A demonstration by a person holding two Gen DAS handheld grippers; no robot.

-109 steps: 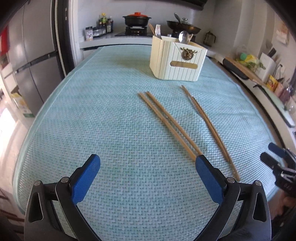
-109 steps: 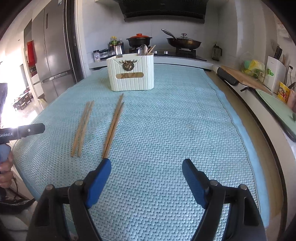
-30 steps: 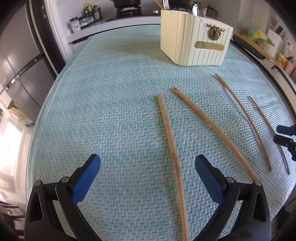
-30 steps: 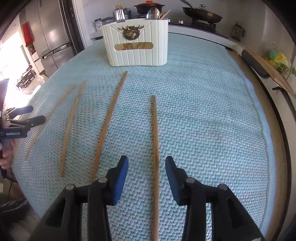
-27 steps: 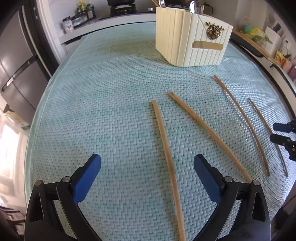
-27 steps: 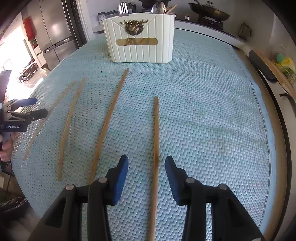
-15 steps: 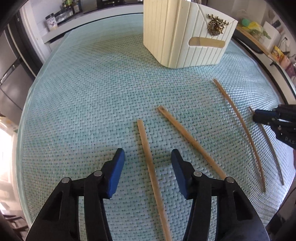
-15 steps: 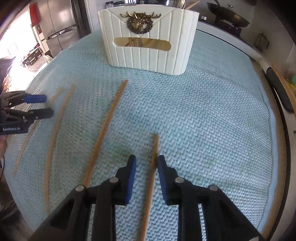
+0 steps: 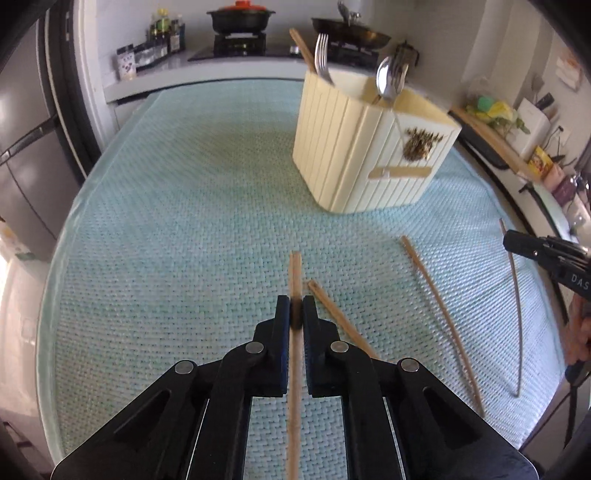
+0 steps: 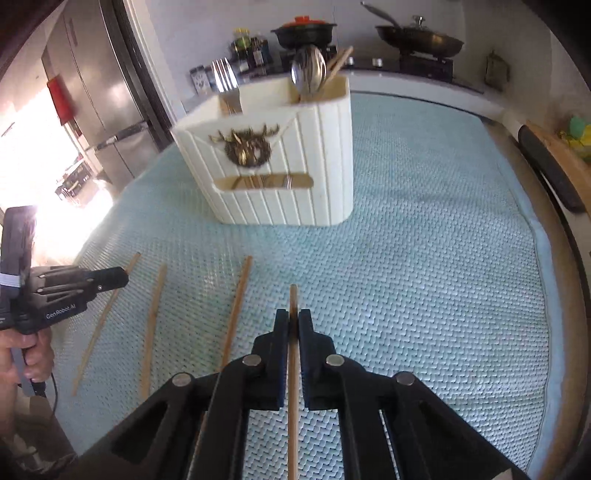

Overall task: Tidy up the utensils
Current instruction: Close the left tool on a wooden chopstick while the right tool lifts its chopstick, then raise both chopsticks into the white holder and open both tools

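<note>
A cream ribbed utensil holder [image 9: 373, 147] stands on the teal mat, holding a fork, a spoon and a chopstick; it also shows in the right wrist view [image 10: 280, 162]. My left gripper [image 9: 295, 314] is shut on a wooden chopstick [image 9: 294, 273], whose tip points toward the holder. My right gripper [image 10: 293, 325] is shut on another chopstick [image 10: 293, 299]. Loose chopsticks lie on the mat: one [image 9: 340, 321] just right of my left gripper, another [image 9: 439, 314] farther right, and one [image 10: 236, 306] left of my right gripper.
The woven teal mat [image 9: 166, 221] covers the table. A counter behind holds a stove with a red-lidded pot [image 9: 240, 16] and a pan [image 10: 417, 37]. A fridge [image 10: 99, 92] stands at left. A cutting board [image 9: 491, 144] lies on the right counter.
Both grippers closed from partly open onto a chopstick each. Both views have tilted up and the holder looks nearer.
</note>
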